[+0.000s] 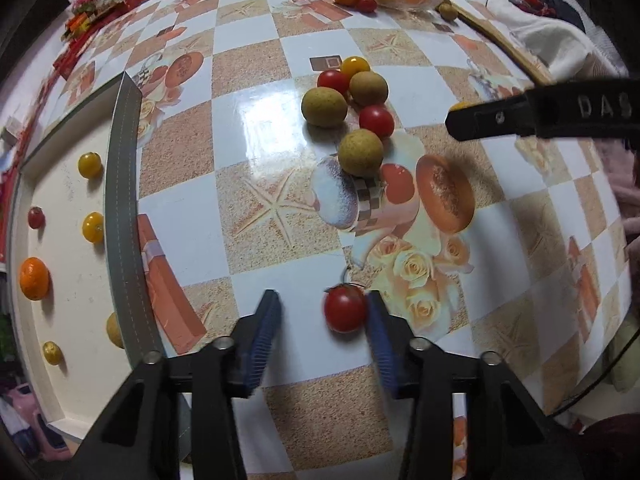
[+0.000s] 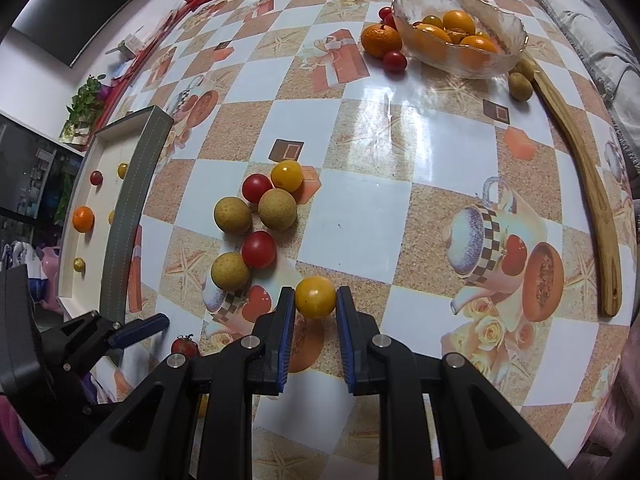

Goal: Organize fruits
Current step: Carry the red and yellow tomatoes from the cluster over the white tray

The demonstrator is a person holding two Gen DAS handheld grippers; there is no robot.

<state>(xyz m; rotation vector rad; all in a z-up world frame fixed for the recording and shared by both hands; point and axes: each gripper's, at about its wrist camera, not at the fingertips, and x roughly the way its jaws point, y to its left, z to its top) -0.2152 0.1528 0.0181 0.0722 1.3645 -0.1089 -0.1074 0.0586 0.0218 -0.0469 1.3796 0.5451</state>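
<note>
My left gripper [image 1: 322,312] is open over the table, with a red cherry tomato [image 1: 345,308] between its fingers, touching the right pad. My right gripper [image 2: 315,300] is shut on a yellow cherry tomato [image 2: 315,297]. A loose pile of brown longans, red tomatoes and a yellow tomato [image 1: 352,108] lies mid-table, also in the right wrist view [image 2: 256,220]. A white tray [image 1: 68,272] at the left holds several sorted fruits, among them an orange [image 1: 34,279]. The right gripper's finger [image 1: 488,118] shows in the left wrist view.
A glass bowl [image 2: 500,56] with oranges stands at the far side, with a mandarin [image 2: 380,40] and red tomatoes beside it. A long wooden spatula [image 2: 592,184] lies along the right edge. The tray's grey wall [image 1: 122,216] rises left of my left gripper.
</note>
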